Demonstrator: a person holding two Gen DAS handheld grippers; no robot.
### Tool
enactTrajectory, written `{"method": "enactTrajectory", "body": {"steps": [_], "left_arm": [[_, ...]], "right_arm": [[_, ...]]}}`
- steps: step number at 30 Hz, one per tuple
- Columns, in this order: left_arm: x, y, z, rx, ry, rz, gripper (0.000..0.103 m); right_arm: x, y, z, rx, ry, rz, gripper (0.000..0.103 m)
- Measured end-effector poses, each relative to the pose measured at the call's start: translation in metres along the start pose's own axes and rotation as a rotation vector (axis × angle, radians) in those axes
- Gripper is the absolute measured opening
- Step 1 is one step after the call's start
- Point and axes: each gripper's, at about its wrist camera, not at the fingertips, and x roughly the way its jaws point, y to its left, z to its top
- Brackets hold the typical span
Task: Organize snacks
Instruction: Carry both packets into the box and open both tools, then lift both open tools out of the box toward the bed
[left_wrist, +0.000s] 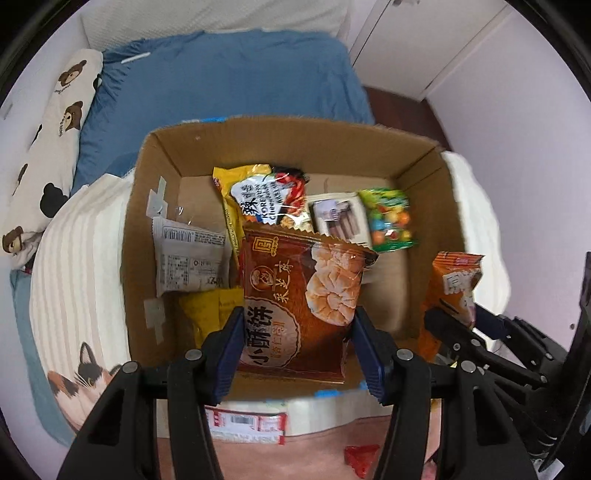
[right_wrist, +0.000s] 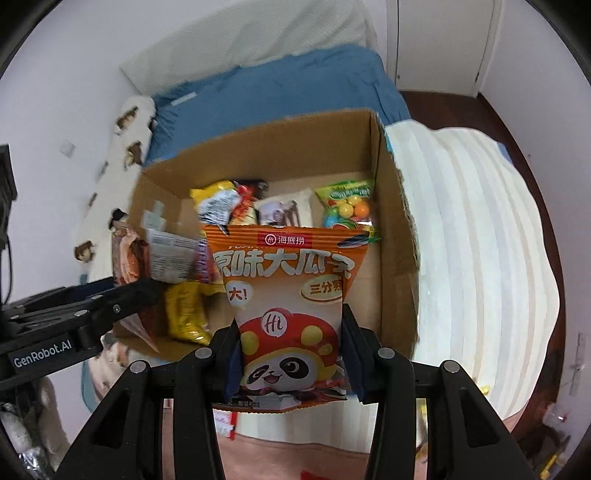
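Note:
An open cardboard box (left_wrist: 258, 136) stands on the bed and holds several snack packs. My left gripper (left_wrist: 301, 350) is shut on a brown pastry bag (left_wrist: 303, 295) and holds it over the box's near edge. My right gripper (right_wrist: 291, 363) is shut on an orange sunflower-seed bag with a panda (right_wrist: 288, 295), held above the box (right_wrist: 391, 206) near its front right. That orange bag also shows at the right of the left wrist view (left_wrist: 452, 291). In the box lie a white wrapped pack (left_wrist: 188, 262), yellow packs (left_wrist: 207, 314), a Korean snack bag (left_wrist: 269, 199), a biscuit-stick pack (left_wrist: 338, 218) and a green candy bag (left_wrist: 389, 218).
The box sits on a cream striped blanket (right_wrist: 480, 229) with a cat print (left_wrist: 81, 373), over a blue sheet (left_wrist: 229, 77). A bear-print pillow (left_wrist: 51, 147) lies along the left wall. A red-and-white pack (left_wrist: 243, 424) and a red wrapper (left_wrist: 360, 456) lie in front of the box.

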Motion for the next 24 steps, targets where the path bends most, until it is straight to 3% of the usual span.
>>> {"method": "enactTrajectory", "body": {"steps": [7,13,14,16,17,18,24], "left_arm": [[0.047,0.006,0.011,-0.017,0.113,0.021,0.054],[0.079,0.009,0.003,-0.036,0.241,0.0,0.056],[0.081,0.011,0.003,-0.047,0.242,-0.005,0.059],[0.081,0.014,0.002,-0.059,0.219,0.006,0.078],[0.08,0.015,0.002,-0.059,0.208,0.025,0.082],[0.079,0.016,0.003,-0.056,0.2,0.032,0.087],[0.071,0.016,0.0,-0.05,0.183,0.043,0.088]], "right_arm": [[0.058,0.0,0.009,-0.006,0.081,-0.042,0.048],[0.077,-0.002,0.01,-0.013,0.127,-0.053,0.049],[0.08,-0.005,0.009,0.001,0.14,-0.044,0.051],[0.085,-0.006,0.01,0.002,0.164,-0.055,0.077],[0.085,-0.007,0.009,-0.001,0.166,-0.07,0.097],[0.085,-0.007,0.009,-0.004,0.163,-0.065,0.097],[0.083,-0.004,0.005,-0.021,0.177,-0.076,0.097]]}}
